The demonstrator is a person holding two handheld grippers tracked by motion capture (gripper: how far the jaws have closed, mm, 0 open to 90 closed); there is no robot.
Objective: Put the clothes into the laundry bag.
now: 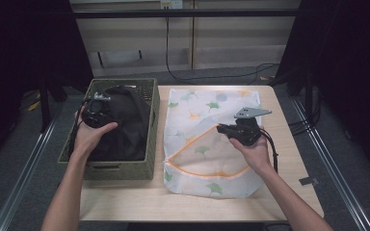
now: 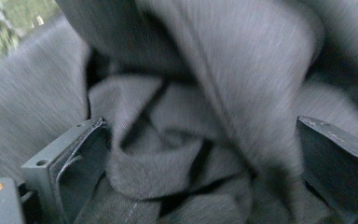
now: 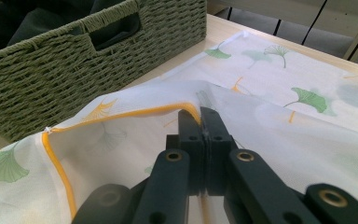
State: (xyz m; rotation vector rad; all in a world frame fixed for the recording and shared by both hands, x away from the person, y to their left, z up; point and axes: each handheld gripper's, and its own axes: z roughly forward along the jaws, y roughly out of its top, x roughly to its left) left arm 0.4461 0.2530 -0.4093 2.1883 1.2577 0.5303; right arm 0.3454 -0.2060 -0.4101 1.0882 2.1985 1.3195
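The right gripper [image 3: 200, 116] has its jaws pinched on the orange-trimmed opening edge of the white leaf-printed mesh bag [image 1: 197, 120], which lies flat on the pale wooden worktop [image 1: 279, 144]. The left gripper [image 2: 200, 158], jaws wide, straddles folds of dark grey cloth [image 2: 177, 140] inside the green woven basket [image 1: 151, 125].

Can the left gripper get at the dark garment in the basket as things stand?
Probably yes: the left gripper is already down in the open-topped basket, its jaws standing apart with folds of the dark garment between them and nothing covering it.
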